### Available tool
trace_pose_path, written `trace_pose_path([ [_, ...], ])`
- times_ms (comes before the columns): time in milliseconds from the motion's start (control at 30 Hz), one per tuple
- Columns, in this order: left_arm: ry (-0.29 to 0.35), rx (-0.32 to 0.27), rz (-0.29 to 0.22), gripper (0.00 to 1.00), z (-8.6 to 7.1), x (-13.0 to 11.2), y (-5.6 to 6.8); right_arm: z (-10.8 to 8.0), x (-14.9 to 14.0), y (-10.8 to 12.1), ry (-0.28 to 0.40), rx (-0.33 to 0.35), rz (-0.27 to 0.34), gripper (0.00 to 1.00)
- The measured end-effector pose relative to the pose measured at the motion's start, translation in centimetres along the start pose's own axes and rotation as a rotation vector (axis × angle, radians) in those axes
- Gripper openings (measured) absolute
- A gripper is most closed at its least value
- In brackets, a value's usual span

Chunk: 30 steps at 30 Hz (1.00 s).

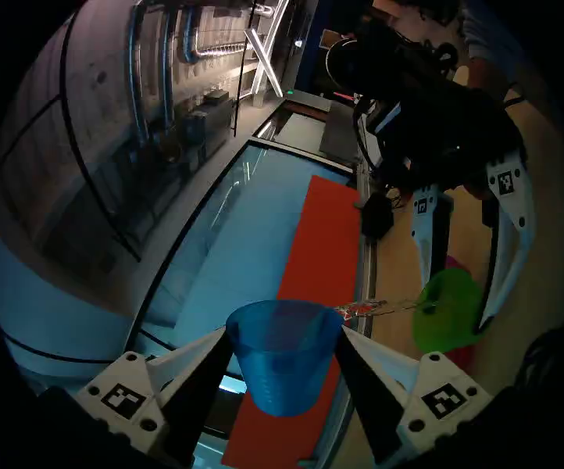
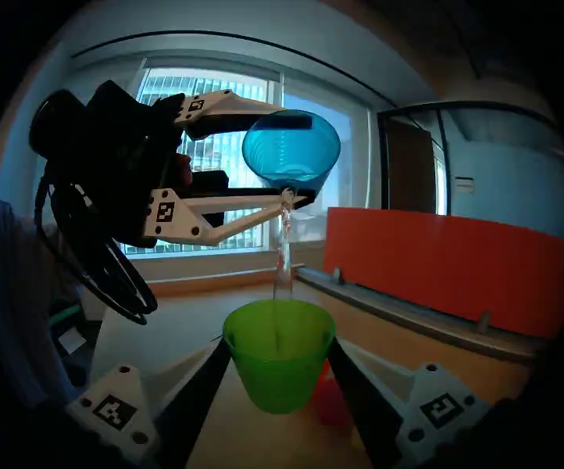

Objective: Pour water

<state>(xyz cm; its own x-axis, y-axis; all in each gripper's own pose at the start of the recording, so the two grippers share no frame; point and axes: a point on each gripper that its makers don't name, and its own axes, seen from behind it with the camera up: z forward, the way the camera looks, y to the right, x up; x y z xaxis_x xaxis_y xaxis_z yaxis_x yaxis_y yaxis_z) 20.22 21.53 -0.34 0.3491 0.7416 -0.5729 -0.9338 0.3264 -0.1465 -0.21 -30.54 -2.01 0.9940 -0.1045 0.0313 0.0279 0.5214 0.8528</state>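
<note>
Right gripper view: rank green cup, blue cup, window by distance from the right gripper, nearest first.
1. Green cup: gripped, bottom centre.
2. Blue cup: just above, tipped and pouring into it.
3. Window: far behind, upper left.

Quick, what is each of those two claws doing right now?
Left gripper: closed on the tipped blue cup, pouring water.
Right gripper: closed on the green cup, catching it.

left gripper (image 1: 284,352) tilted, right gripper (image 2: 278,356) level, both clamped
</note>
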Motion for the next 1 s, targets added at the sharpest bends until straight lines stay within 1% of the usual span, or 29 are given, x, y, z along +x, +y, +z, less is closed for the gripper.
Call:
trace_pose_path([
  [367, -0.002, 0.012, 0.073, 0.87, 0.0, 0.4, -0.5, -0.1, 0.2, 0.0, 0.003, 0.000, -0.002, 0.90],
  [500, 0.000, 0.015, 0.100, 0.87, 0.4, 0.5, -0.8, -0.2, 0.3, 0.0, 0.003, -0.002, -0.003, 0.90],
  [700, 0.003, 0.021, 0.143, 0.87, 0.7, 0.8, -0.8, -0.2, 0.5, 0.2, 0.007, -0.006, -0.002, 0.90],
  [867, 0.007, 0.023, 0.180, 0.87, 0.6, 1.2, -0.8, -0.3, 0.5, 0.2, 0.008, -0.009, -0.005, 0.90],
  [1000, 0.006, 0.028, 0.212, 0.87, 0.4, 1.3, -1.0, -0.4, 0.6, 0.3, 0.009, -0.011, -0.006, 0.90],
])
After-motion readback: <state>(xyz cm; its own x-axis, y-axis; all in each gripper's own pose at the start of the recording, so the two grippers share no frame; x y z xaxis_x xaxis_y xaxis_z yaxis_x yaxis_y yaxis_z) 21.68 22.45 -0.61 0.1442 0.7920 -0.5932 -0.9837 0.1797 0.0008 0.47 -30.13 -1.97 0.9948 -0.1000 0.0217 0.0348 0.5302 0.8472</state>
